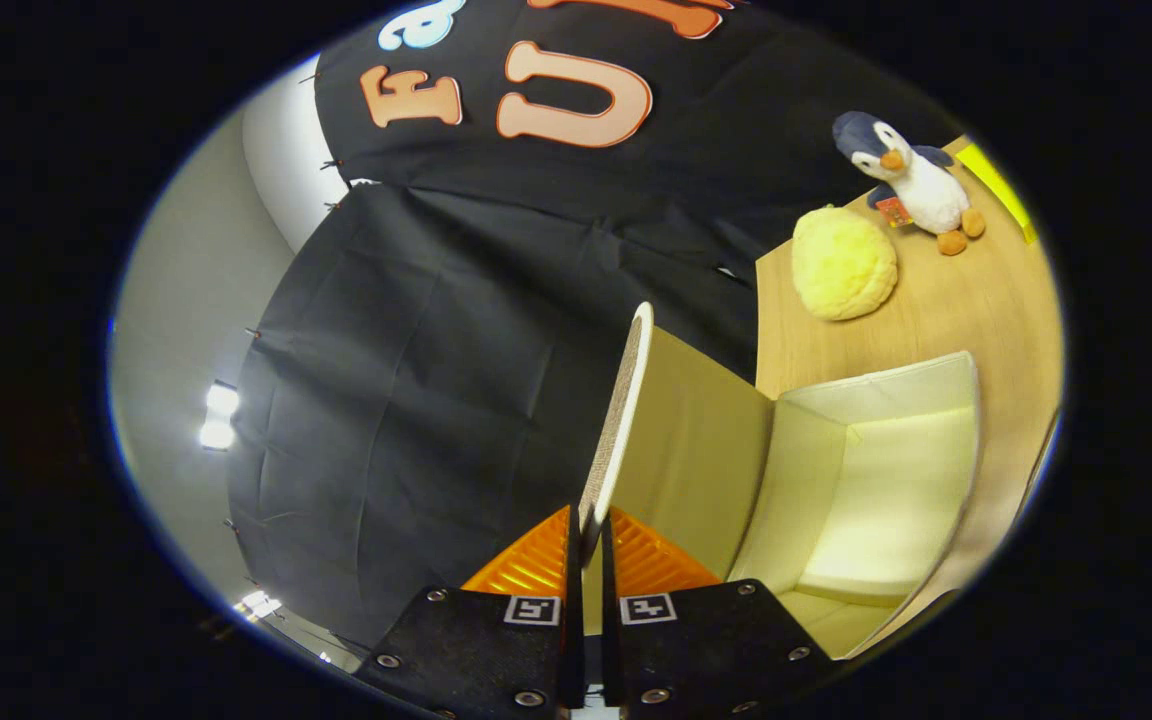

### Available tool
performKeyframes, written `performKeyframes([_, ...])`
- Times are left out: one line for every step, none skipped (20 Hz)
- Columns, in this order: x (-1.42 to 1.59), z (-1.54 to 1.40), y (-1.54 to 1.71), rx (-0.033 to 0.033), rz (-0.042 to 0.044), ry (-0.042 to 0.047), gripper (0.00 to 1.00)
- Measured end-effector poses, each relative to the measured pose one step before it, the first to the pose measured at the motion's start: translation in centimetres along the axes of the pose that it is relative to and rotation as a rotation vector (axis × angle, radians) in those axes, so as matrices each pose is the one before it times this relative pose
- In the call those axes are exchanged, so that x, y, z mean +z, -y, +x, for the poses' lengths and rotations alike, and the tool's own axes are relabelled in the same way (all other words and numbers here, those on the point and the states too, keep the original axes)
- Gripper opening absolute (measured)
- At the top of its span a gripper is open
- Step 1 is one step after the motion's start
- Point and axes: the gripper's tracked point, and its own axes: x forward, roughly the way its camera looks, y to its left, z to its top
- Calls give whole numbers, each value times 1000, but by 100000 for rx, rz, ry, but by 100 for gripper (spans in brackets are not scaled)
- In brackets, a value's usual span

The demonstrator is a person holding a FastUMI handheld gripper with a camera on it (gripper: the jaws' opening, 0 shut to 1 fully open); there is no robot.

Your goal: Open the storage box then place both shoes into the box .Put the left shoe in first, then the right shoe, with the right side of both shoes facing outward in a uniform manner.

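My gripper [586,555] is shut on the storage box's lid [626,410], both fingers pressing on its thin edge. The lid is swung up and stands edge-on just ahead of the fingers, its pale inner face turned toward the box. Beside the lid lies the open storage box [971,400], a cream fabric box with an empty pale interior. The whole view is tilted, so the box and table appear rotated.
The box rests on a wooden table [946,310]. Beyond the box on the table sit a yellow plush ball [843,263] and a plush penguin [911,180]. A yellow strip [1001,185] runs along the table's far edge. Black cloth hangs behind.
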Motion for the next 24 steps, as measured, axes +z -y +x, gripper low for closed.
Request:
performKeyframes([-485, 710, 18, -1914, -1628, -2626, 7])
performKeyframes([-384, 1217, -578, -245, -1145, -1648, 8])
performKeyframes([-98, 1136, -641, 106, -1099, -847, 9])
performKeyframes([-250, 1218, -483, -505, -1539, -666, 9])
performKeyframes([-193, 1196, -245, -806, -1325, -880, 9])
performKeyframes([-379, 1092, -221, -556, -805, -925, 9])
performKeyframes([-279, 1163, -76, -620, -510, -1068, 9])
performKeyframes([-368, 1244, -107, -852, -363, -799, 9])
performKeyframes([-348, 983, -209, -1066, -34, -752, 9])
performKeyframes([-239, 1008, -61, -1022, 112, -519, 9])
performKeyframes([-171, 898, -95, -953, -39, -266, 9])
performKeyframes([-184, 876, 118, -1181, 50, -267, 9])
performKeyframes([-39, 601, 45, -1312, 273, -182, 9])
performKeyframes([10, 744, 88, -1839, 518, 209, 9])
performKeyframes([198, 958, 164, -2352, 873, 737, 9])
performKeyframes([-46, 973, -168, -1066, 494, 1008, 9])
performKeyframes([79, 735, -284, -45, -272, 745, 9])
performKeyframes([132, 289, -89, -169, -635, 461, 12])
performKeyframes([163, -57, 79, -565, -70, 443, 14])
performKeyframes([113, 292, 275, 130, 153, 500, 19])
performKeyframes([278, -526, 130, 417, -546, 378, 24])
performKeyframes([237, -442, 201, -642, -2018, 1206, 33])
performKeyframes([422, -724, 565, -1760, -2403, 1735, 37])
performKeyframes([582, -1313, 474, -1728, -2756, 1714, 45])
